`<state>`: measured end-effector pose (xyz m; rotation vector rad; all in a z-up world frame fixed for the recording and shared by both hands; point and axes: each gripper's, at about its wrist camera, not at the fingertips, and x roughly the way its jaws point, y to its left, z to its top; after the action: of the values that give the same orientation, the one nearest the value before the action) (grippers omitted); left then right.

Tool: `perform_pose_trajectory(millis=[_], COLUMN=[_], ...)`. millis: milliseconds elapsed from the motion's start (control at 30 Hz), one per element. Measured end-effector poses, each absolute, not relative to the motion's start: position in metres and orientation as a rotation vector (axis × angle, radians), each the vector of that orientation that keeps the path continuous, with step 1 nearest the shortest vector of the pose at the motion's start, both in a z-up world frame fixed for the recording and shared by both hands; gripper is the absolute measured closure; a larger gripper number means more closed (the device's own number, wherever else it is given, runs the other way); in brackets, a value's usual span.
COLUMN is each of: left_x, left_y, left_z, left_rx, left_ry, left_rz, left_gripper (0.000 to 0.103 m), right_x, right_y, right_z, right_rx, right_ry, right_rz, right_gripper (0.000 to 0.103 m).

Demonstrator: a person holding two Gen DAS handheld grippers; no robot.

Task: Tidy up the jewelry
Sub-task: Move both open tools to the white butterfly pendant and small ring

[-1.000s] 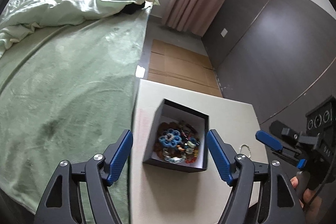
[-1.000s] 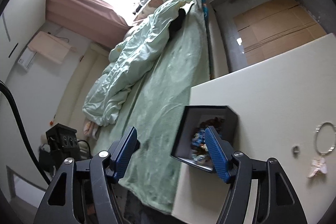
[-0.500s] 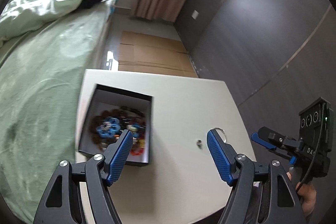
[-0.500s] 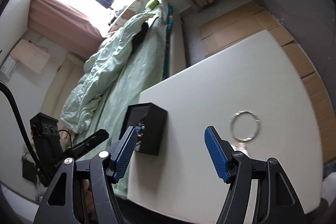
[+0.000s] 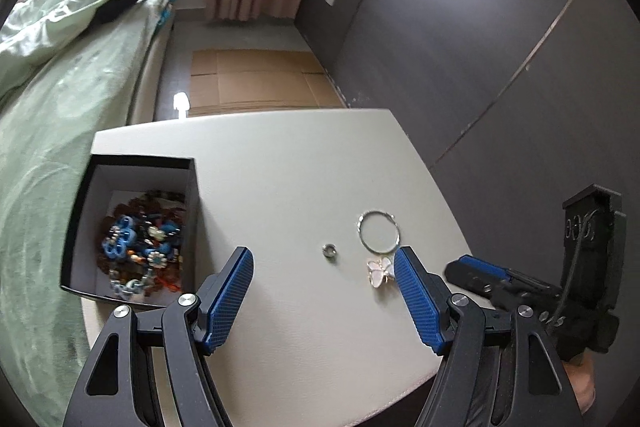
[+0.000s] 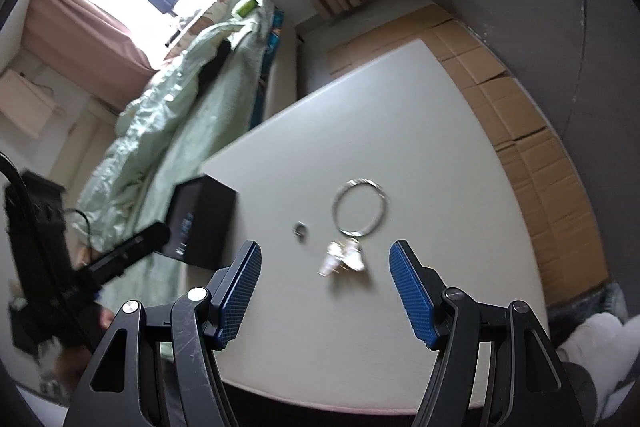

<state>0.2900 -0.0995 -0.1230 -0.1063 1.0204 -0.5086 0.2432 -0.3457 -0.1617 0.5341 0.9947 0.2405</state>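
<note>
A black open box (image 5: pixel 84 203) with beaded jewelry (image 5: pixel 140 239) stands at the white table's left edge; it also shows in the right wrist view (image 6: pixel 202 221). A silver bangle (image 5: pixel 379 231), a small ring (image 5: pixel 329 250) and a white butterfly clip (image 5: pixel 379 271) lie loose on the table; the right wrist view shows the bangle (image 6: pixel 360 207), ring (image 6: pixel 300 229) and clip (image 6: pixel 345 255). My left gripper (image 5: pixel 324 301) is open and empty above the table near the ring. My right gripper (image 6: pixel 325 293) is open and empty, just short of the clip.
The white table (image 5: pixel 280 167) stands beside a bed with a green cover (image 5: pixel 48 115). Flattened cardboard (image 5: pixel 256 79) lies on the floor beyond the table. A dark wall (image 5: pixel 480 47) is to the right.
Both grippers have swung right, away from the box and towards the loose bangle, ring and clip. Both have stayed open.
</note>
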Motion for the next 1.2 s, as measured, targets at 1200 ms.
perform_pose_trajectory(millis=[1200], left_x=[0.299], left_y=[-0.073], left_z=[-0.131], left_rx=[-0.028], left_ry=[1.026], left_rz=[-0.441], left_gripper=[0.029], right_x=[0.251], right_y=[-0.253], right_z=[-0.199], right_rx=[0.056], right_ry=[0.975], right_rz=[-0.069], right_gripper=[0.06])
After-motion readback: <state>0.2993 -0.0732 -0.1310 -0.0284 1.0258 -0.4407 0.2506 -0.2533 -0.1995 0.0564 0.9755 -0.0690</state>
